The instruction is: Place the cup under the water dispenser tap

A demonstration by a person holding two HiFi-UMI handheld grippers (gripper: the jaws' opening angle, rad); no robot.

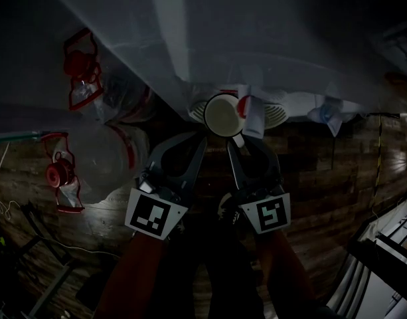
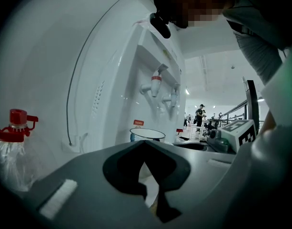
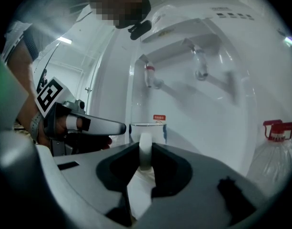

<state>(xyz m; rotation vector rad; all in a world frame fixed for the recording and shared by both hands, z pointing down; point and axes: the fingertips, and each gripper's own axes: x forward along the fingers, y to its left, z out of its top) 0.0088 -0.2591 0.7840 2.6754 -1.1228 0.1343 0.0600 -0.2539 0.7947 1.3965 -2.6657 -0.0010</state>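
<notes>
A white cup with a blue mark stands in the recess of the white water dispenser, roughly below the red tap; a second tap is to its right. My right gripper has the cup's handle between its jaws, and no gap shows on either side. My left gripper is just left of the cup, with its jaw tips together and nothing between them. The head view is dark.
Two large clear water bottles with red caps lie left of the dispenser; one bottle also shows in the right gripper view. The floor is wood. Metal railings are at the right.
</notes>
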